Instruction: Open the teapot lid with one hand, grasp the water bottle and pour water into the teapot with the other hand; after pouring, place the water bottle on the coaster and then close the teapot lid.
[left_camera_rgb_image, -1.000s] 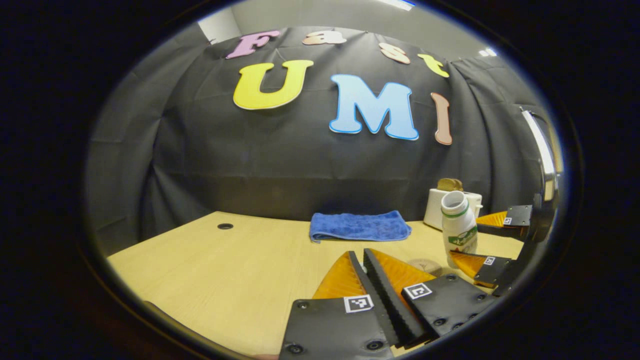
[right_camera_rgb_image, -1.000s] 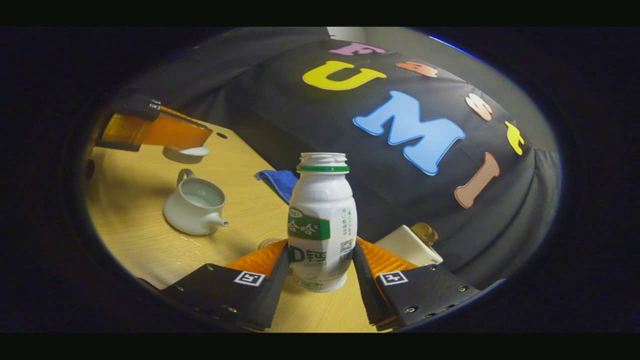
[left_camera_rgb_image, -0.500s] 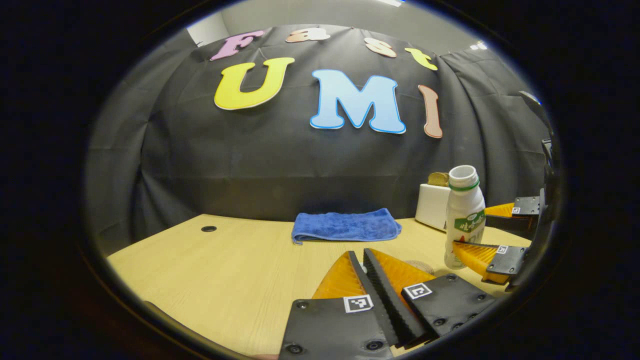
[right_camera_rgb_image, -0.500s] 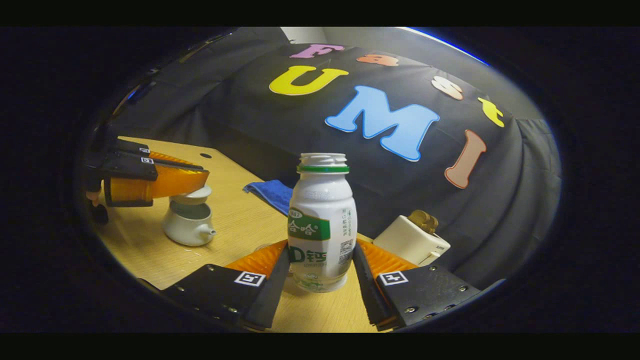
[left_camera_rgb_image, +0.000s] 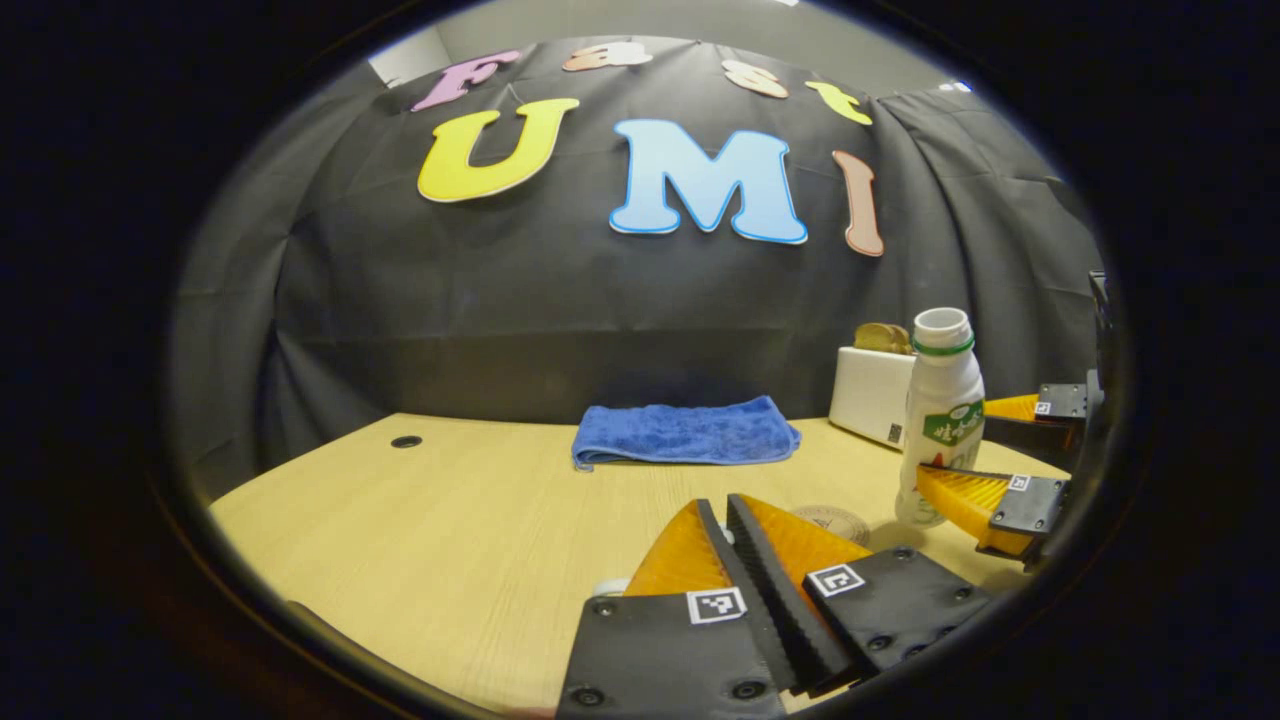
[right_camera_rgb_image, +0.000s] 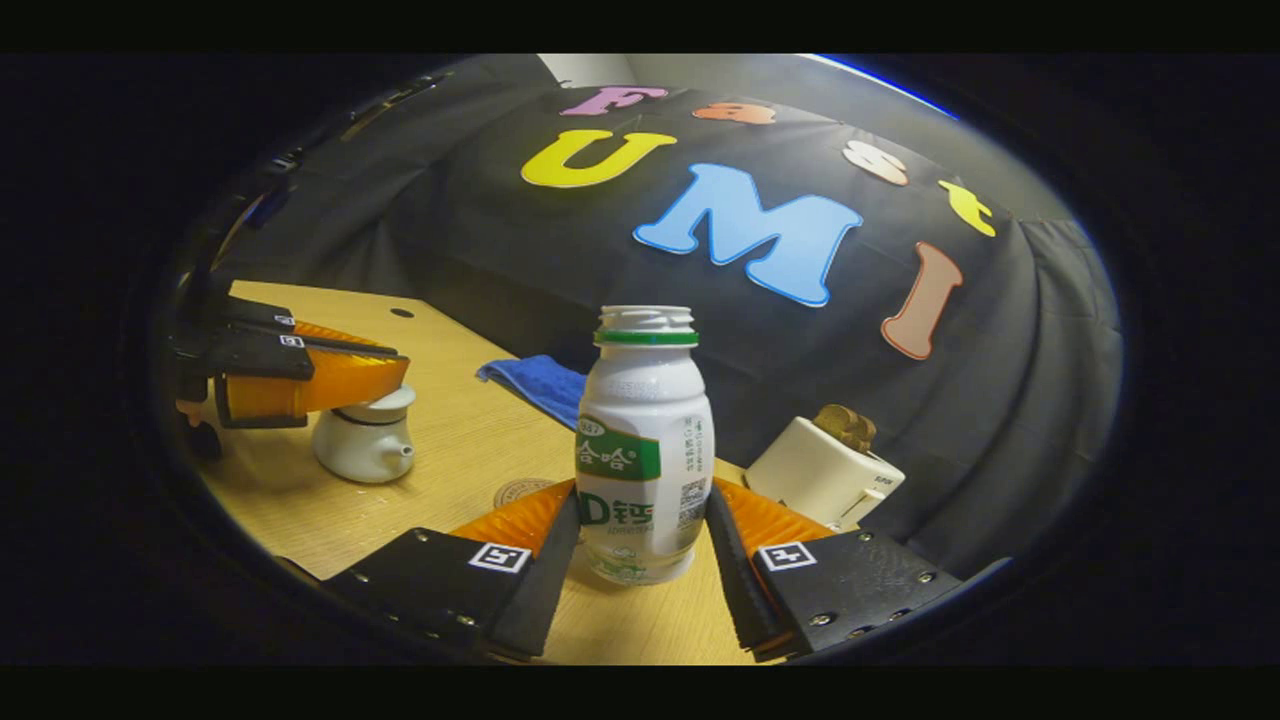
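The bottle (right_camera_rgb_image: 645, 445) is being clamped low on its body by the right gripper (right_camera_rgb_image: 640, 550), just beside the coaster (right_camera_rgb_image: 520, 492). The lid (right_camera_rgb_image: 378, 402) is being pinched onto the teapot (right_camera_rgb_image: 362, 450) by the left gripper (left_camera_rgb_image: 728, 540). The open bottle is being judged light and squeezable, the ceramic lid slippery and fragile.

the left gripper (right_camera_rgb_image: 395, 368) fingers are hiding the teapot (right_camera_rgb_image: 362, 452) lid knob. the right gripper (right_camera_rgb_image: 640, 525) fingers are covering the water bottle (right_camera_rgb_image: 645, 440) sides. the coaster (right_camera_rgb_image: 520, 491) is showing only partly.
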